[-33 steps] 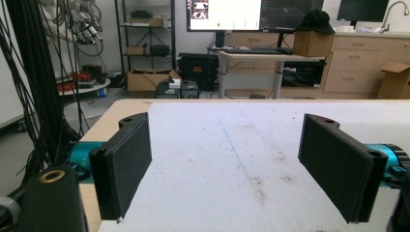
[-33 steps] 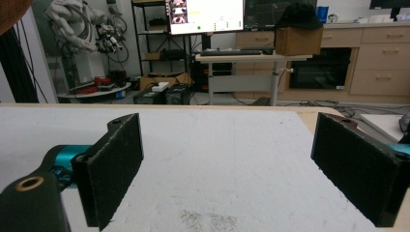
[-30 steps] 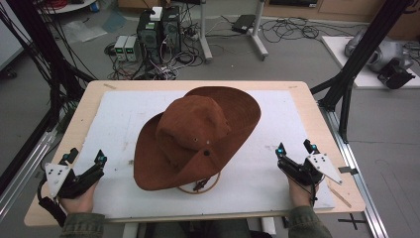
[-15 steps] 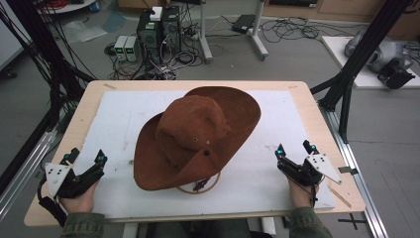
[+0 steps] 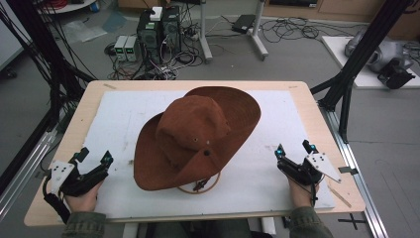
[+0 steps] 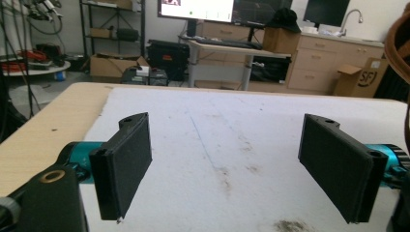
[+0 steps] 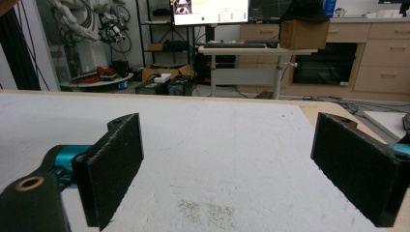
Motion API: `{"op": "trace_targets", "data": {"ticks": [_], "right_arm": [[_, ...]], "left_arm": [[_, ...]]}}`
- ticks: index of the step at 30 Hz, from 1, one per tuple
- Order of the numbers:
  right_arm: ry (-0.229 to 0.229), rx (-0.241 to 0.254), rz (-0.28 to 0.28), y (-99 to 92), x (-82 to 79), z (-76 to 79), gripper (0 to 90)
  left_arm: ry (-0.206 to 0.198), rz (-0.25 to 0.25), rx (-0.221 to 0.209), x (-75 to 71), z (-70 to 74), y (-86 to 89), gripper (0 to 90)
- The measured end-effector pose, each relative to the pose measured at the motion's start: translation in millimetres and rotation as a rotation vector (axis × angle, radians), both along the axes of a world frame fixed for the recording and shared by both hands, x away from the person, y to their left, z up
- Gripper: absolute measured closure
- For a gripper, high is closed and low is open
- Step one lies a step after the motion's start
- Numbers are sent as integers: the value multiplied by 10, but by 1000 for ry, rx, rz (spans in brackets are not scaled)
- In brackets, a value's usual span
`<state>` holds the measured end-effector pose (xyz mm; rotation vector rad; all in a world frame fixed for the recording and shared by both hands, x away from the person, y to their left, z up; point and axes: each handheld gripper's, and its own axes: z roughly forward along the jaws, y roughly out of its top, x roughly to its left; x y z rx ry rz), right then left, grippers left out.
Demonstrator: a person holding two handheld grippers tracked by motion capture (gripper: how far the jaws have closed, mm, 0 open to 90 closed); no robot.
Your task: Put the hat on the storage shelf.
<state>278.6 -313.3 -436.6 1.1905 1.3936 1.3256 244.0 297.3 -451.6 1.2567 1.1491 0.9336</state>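
Observation:
A brown wide-brimmed hat (image 5: 198,134) lies crown-up in the middle of the white mat (image 5: 277,183), its cord looped at the near brim. My left gripper (image 5: 94,156) rests at the mat's near left corner, well left of the hat, jaws wide apart. In the left gripper view that gripper (image 6: 232,169) holds nothing, and the hat brim (image 6: 399,43) edges in at the far right. My right gripper (image 5: 294,148) sits at the near right, apart from the hat. Its own view shows the gripper (image 7: 241,169) open over bare mat.
The mat covers a light wooden table (image 5: 64,144). Black frame posts (image 5: 366,54) stand at both sides. Computers and cables (image 5: 158,29) lie on the floor beyond the far edge. Desks and cabinets (image 7: 372,53) stand in the background.

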Motion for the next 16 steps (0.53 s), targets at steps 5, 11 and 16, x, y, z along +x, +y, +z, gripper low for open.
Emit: {"op": "trace_targets", "data": {"ticks": [5, 11, 16], "right_arm": [[4, -1, 4, 14, 4, -3, 105], [4, -11, 10, 34, 8, -7, 105], [8, -18, 12, 32, 16, -11, 105]], "left_arm": [[9, -27, 18, 19, -4, -28, 195], [9, -29, -1, 21, -7, -11, 195], [12, -31, -5, 24, -6, -8, 195]]}}
